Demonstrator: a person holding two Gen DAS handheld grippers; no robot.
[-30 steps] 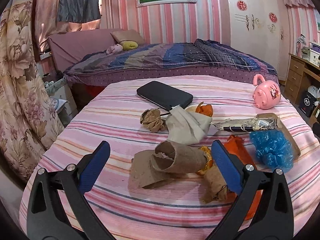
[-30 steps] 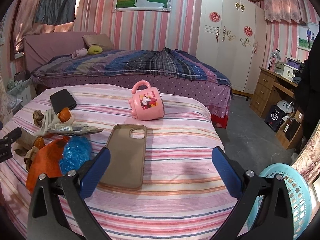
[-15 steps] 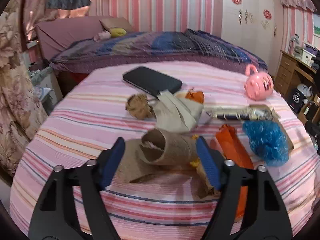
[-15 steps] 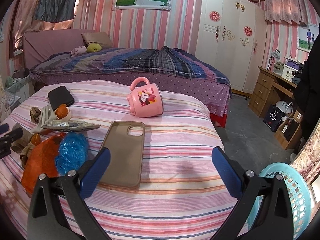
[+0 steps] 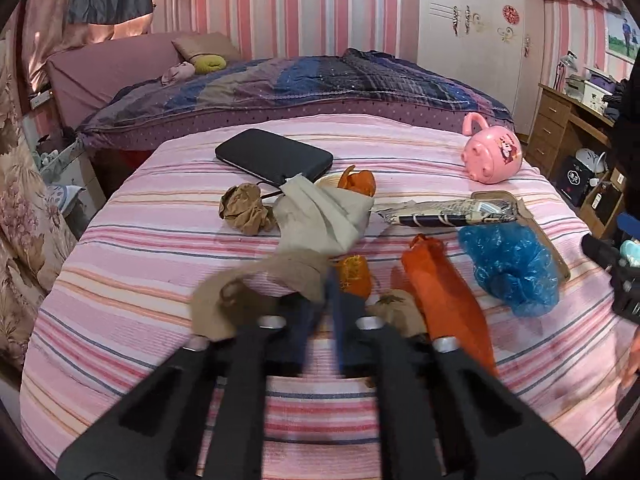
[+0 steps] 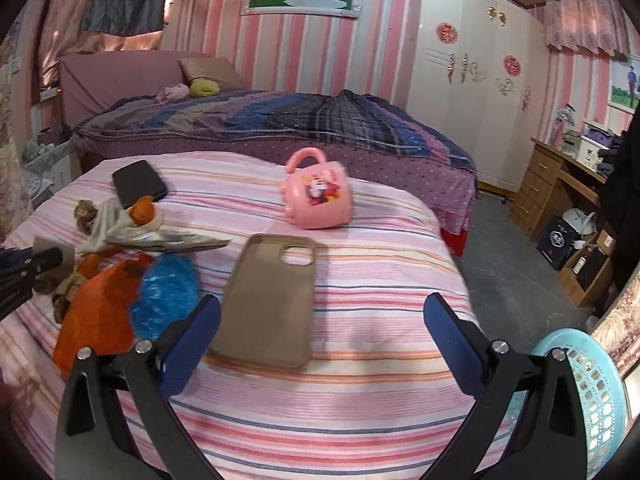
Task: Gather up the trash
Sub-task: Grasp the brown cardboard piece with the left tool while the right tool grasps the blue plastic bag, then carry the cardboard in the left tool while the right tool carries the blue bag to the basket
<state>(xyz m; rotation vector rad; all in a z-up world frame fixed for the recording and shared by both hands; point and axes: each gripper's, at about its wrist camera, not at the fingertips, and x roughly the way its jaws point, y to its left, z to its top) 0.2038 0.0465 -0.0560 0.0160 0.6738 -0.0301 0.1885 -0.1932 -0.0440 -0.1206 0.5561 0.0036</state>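
Trash lies in a heap on the pink striped bed (image 5: 132,264). My left gripper (image 5: 327,280) has its jaws closing together, pinching the right end of a flattened brown paper roll (image 5: 256,284). Around it lie an orange bag (image 5: 444,288), a blue plastic bag (image 5: 508,264), a crumpled brown paper ball (image 5: 244,212), a grey rag (image 5: 320,216), orange peel (image 5: 356,180) and a long printed wrapper (image 5: 452,216). My right gripper (image 6: 322,308) hangs open over the bed, with nothing between its fingers, right of the blue plastic bag (image 6: 168,296).
A black phone (image 5: 274,156), a pink mug (image 6: 318,196) on its side and a tan phone case (image 6: 268,296) also lie on the bed. A turquoise basket (image 6: 592,392) stands on the floor at the lower right. A second bed, a wardrobe and a desk are behind.
The left gripper's jaws went from wide open around the brown paper roll to closed on it, squashing it flat. The right gripper stayed open and nearly still.
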